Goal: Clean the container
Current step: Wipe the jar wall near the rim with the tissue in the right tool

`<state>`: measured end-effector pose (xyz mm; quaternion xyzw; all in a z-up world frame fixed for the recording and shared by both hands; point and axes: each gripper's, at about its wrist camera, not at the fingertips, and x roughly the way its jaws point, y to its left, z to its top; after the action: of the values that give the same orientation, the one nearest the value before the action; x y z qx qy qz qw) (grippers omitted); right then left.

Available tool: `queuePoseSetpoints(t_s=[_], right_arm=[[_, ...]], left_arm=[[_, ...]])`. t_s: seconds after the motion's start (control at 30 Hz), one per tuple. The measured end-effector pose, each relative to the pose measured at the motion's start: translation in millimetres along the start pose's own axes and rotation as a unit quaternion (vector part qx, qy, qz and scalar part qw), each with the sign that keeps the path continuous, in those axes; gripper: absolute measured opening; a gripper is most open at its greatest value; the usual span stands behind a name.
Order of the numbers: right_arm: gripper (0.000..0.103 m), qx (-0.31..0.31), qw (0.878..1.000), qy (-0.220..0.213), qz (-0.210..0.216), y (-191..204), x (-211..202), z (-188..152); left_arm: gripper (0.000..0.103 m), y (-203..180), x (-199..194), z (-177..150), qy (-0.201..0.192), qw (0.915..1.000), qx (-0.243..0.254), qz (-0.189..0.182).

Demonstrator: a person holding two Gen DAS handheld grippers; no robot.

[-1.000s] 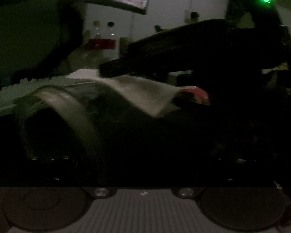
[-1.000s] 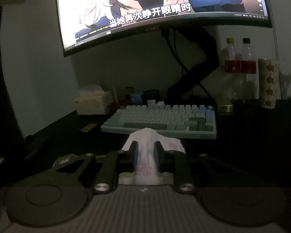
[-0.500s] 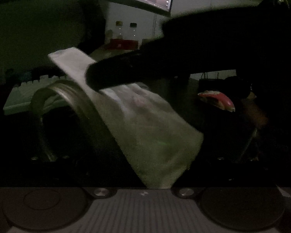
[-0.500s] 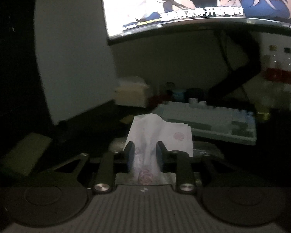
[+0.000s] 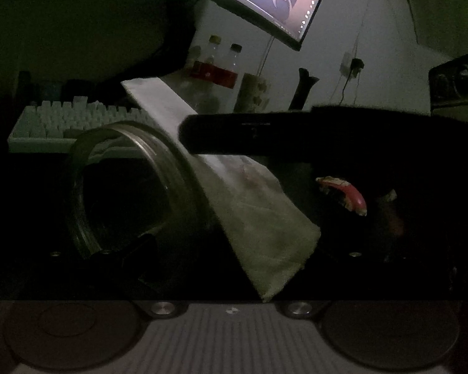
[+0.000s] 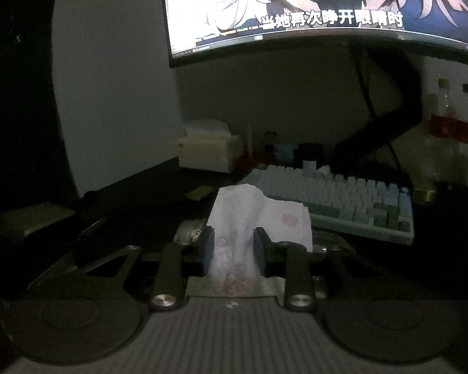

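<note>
In the dim left wrist view a clear glass jar [image 5: 124, 187] lies sideways, its threaded mouth turned to the left. It stays fixed between the dark fingers of my left gripper [image 5: 202, 240], which is shut on it. My right gripper [image 5: 249, 137] reaches in from the right as a dark bar over the jar's shoulder. A white tissue [image 5: 259, 218] hangs from it down the jar's outer right side. In the right wrist view my right gripper [image 6: 232, 243] is shut on that tissue [image 6: 259, 215], which has pink flower prints.
A pale keyboard [image 6: 343, 199] lies on the dark desk under a curved monitor [image 6: 312, 6]. Two bottles [image 6: 452, 118] with red labels stand at the right and a tissue box [image 6: 209, 149] at the back left. A red and white packet [image 5: 346, 193] lies right of the jar.
The tissue went from lying across the jar's top to hanging down its right side. The right gripper now sits lower over the jar. Both views have swung and tilted.
</note>
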<state>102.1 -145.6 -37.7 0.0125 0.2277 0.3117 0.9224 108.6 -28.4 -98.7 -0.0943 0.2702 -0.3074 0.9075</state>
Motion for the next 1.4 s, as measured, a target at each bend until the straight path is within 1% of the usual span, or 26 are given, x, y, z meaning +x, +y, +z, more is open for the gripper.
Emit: queuePoseSetpoints(t_s=[0.03, 0.13, 0.2, 0.27, 0.3, 0.37, 0.47, 0.53, 0.57, 0.67, 0.73, 0.8, 0.83, 0.9, 0.97, 1.03, 1.07, 1.23, 1.33, 1.4], right_arm=[[0.031, 0.009, 1.000, 0.000, -0.005, -5, 1, 0], [0.031, 0.052, 0.997, 0.005, -0.059, -28, 4, 5], [0.031, 0.073, 0.994, 0.010, -0.078, -38, 9, 8], [0.033, 0.053, 0.994, 0.007, -0.094, -31, 12, 9], [0.033, 0.034, 0.995, 0.000, -0.093, -23, 12, 7], [0.033, 0.016, 0.999, -0.015, -0.041, -10, 7, 1], [0.032, -0.011, 1.000, -0.014, -0.002, 0, 3, -1], [0.042, -0.001, 1.000, -0.008, -0.003, -8, 4, 2], [0.042, 0.008, 1.000, -0.004, -0.005, -14, 5, 3], [0.043, 0.041, 0.997, 0.008, -0.065, -32, 11, 9], [0.044, 0.064, 0.995, 0.011, -0.075, -40, 14, 11], [0.043, 0.061, 0.994, 0.004, -0.085, -33, 14, 9], [0.043, 0.052, 0.996, -0.004, -0.074, -26, 13, 6], [0.043, 0.017, 0.999, -0.017, -0.022, -13, 11, 2], [0.043, 0.008, 1.000, -0.017, -0.004, -9, 11, 2], [0.043, 0.017, 1.000, -0.010, -0.001, -17, 14, 5], [0.043, 0.023, 1.000, -0.005, -0.016, -21, 18, 7], [0.044, 0.016, 1.000, 0.005, -0.020, -14, 28, 7], [0.043, 0.012, 1.000, 0.010, -0.021, -10, 35, 6], [0.044, 0.016, 1.000, 0.011, -0.016, -11, 35, 5]], left_arm=[[0.103, 0, 1, 0, 0.000, 1.0000, 0.001, 0.000], [0.103, 0, 5, 2, -0.001, 1.0000, 0.002, 0.000], [0.103, 1, 4, 2, -0.001, 1.0000, 0.001, -0.001], [0.103, 0, 5, 2, -0.001, 1.0000, 0.003, -0.004], [0.103, 0, 5, 3, -0.001, 1.0000, 0.004, -0.005], [0.103, 0, 5, 3, -0.001, 1.0000, 0.004, -0.006], [0.103, 0, 6, 4, -0.001, 1.0000, 0.004, -0.007], [0.103, 0, 6, 4, -0.002, 1.0000, 0.003, -0.009], [0.103, 0, 6, 4, -0.002, 1.0000, 0.003, -0.009], [0.103, -1, 6, 3, -0.002, 0.9999, 0.006, -0.008], [0.103, -2, 6, 3, -0.004, 0.9999, 0.007, -0.007], [0.103, -3, 5, 3, -0.005, 0.9999, 0.008, -0.006], [0.103, -3, 5, 2, -0.004, 0.9999, 0.008, -0.006], [0.103, -4, 5, 2, -0.002, 0.9999, 0.008, -0.005], [0.103, -3, 5, 2, -0.002, 0.9999, 0.008, -0.007], [0.103, -3, 5, 3, -0.002, 0.9999, 0.007, -0.007], [0.103, -3, 5, 3, -0.002, 0.9999, 0.007, -0.007], [0.103, -5, 5, 2, -0.001, 0.9999, 0.009, -0.009], [0.103, -5, 5, 2, 0.000, 0.9997, 0.012, -0.021], [0.103, -4, 4, 2, -0.003, 0.9995, 0.011, -0.030]])
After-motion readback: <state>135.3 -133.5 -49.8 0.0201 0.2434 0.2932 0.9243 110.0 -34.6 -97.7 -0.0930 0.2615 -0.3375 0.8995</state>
